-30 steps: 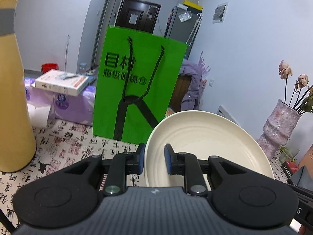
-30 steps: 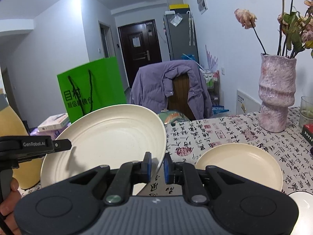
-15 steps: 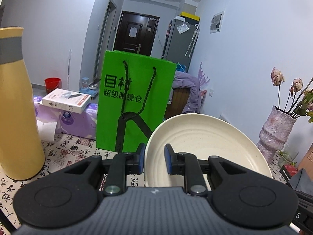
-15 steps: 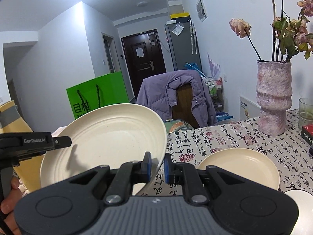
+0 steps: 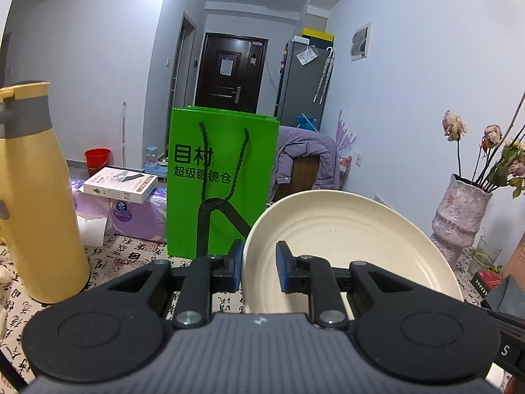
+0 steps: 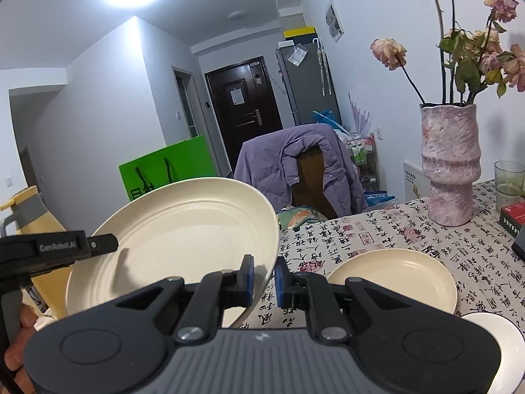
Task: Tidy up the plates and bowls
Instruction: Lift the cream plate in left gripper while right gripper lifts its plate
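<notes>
A large cream plate (image 5: 347, 249) is held in the air above the table by both grippers. My left gripper (image 5: 259, 271) is shut on its left rim. My right gripper (image 6: 264, 279) is shut on its right rim, and the plate (image 6: 177, 246) fills the left of the right wrist view. The left gripper's body (image 6: 55, 249) shows at that view's left edge. A second cream plate (image 6: 393, 279) lies flat on the patterned tablecloth (image 6: 377, 233) to the right. The rim of a white dish (image 6: 498, 348) shows at the bottom right.
A tall yellow flask (image 5: 36, 197) stands at the left, a green paper bag (image 5: 220, 180) behind the plate. A pink vase (image 6: 449, 164) with dried flowers, a glass (image 6: 508, 180) and a red box (image 6: 512, 213) stand at the right. A chair with a purple jacket (image 6: 302, 170) is beyond the table.
Both grippers have lifted the large plate higher; the table, bag and flask sit lower in both views. Both grips are unchanged.
</notes>
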Available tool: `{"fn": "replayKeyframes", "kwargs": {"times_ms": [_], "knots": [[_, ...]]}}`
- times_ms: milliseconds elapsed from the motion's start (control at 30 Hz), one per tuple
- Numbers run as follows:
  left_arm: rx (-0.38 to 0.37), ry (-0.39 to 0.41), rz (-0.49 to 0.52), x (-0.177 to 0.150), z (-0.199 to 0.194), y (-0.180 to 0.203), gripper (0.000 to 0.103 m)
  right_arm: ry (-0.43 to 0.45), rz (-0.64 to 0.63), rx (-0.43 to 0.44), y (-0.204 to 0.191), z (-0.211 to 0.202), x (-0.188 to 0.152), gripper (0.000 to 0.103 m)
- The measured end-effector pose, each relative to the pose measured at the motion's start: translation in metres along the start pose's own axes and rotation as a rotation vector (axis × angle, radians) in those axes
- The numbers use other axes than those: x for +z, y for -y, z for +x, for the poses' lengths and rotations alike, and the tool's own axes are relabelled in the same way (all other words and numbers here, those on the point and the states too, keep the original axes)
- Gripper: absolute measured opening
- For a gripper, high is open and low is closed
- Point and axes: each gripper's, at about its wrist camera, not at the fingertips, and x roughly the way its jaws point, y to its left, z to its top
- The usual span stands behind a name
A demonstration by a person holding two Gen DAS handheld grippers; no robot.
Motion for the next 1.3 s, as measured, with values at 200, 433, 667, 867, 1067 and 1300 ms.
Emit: {"fn": "replayKeyframes", "kwargs": {"times_ms": [200, 433, 667, 867, 1067, 1300], "knots": [[0.014, 0.016, 0.001, 0.000, -0.027, 0.010, 0.021, 0.007, 0.008, 0.020, 0.003, -0.025, -0.001, 0.013], [0.033, 0.027, 0.015, -0.004, -0.060, 0.021, 0.021, 0.014, 0.029, 0.040, 0.008, -0.054, -0.004, 0.013], [0.047, 0.039, 0.023, -0.008, -0.093, 0.028, 0.021, 0.022, 0.042, 0.061, 0.010, -0.082, -0.009, 0.013], [0.059, 0.056, 0.039, -0.015, -0.122, 0.036, 0.021, 0.025, 0.052, 0.076, 0.011, -0.106, -0.014, 0.013], [0.068, 0.068, 0.041, -0.020, -0.145, 0.039, 0.021, 0.041, 0.039, 0.080, 0.008, -0.129, -0.018, 0.013], [0.080, 0.067, 0.051, -0.027, -0.166, 0.044, 0.021, 0.046, 0.043, 0.093, 0.010, -0.148, -0.024, 0.013]]}}
